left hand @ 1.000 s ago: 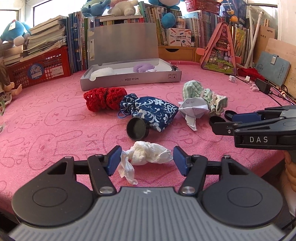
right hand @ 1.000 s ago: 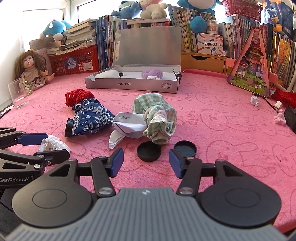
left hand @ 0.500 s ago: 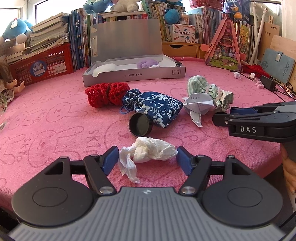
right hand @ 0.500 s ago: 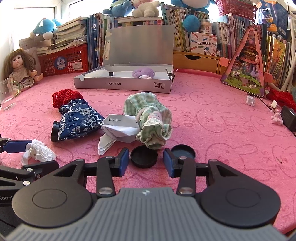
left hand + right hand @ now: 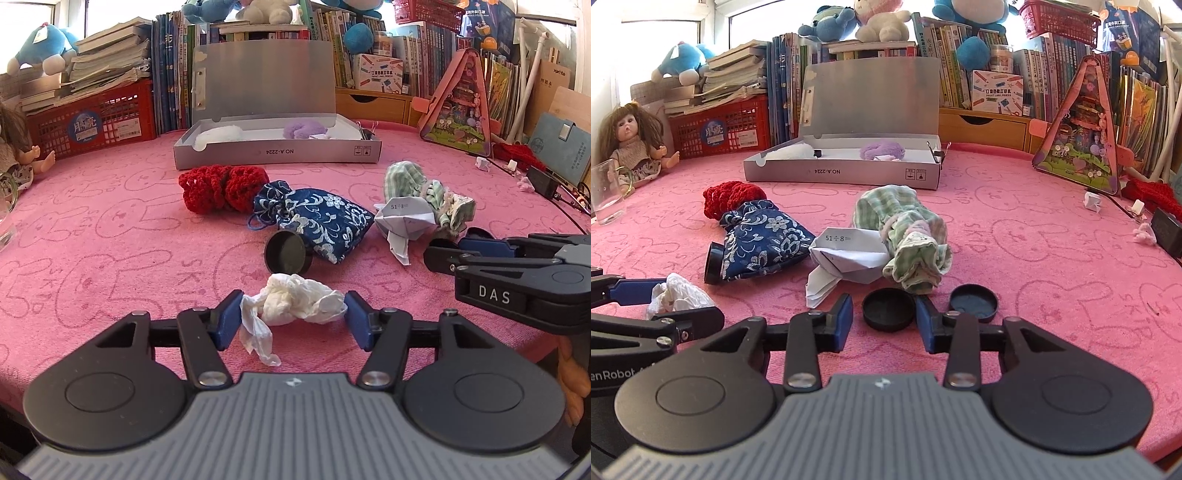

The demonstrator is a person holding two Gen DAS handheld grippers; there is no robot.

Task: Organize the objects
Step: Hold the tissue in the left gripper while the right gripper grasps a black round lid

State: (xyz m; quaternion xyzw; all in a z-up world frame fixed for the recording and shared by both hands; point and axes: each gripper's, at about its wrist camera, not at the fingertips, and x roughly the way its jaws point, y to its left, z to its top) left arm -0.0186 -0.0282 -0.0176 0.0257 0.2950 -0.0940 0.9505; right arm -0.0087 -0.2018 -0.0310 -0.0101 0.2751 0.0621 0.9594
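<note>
- Two grips are under way at once, one per hand, on the near edge of the pink cloth (image 5: 110, 240).
- Left claw (image 5: 291, 319): its jaws have just been closing on the tissue (image 5: 295, 304). Both pads now touch the ends of the wad, which lies on the cloth between them. We read this as a light hold; soft paper needs no more.
- Right claw (image 5: 884, 317): its jaws have just been closing and stand narrow, clamped on the cap (image 5: 888, 309). It lies flat, and the pads take it by the rim, the only purchase a low disc offers.
- Both claws point down at a slant, so that the fingertips reach cloth level.
- Second cap (image 5: 974, 302) lies just right of the right claw, untouched. A third (image 5: 286, 253) stands on edge against the pouch (image 5: 317, 221).
- Box (image 5: 842, 175) stands open at the far side, well apart from both claws, lid propped upright. It already holds a purple and a white soft thing, so we judge it the goal.
- Paper (image 5: 849, 251), check bundle (image 5: 905, 229) and red knit (image 5: 218, 186) lie between claws and box, awaiting sorting.
- Neither item is lifted yet.
</note>
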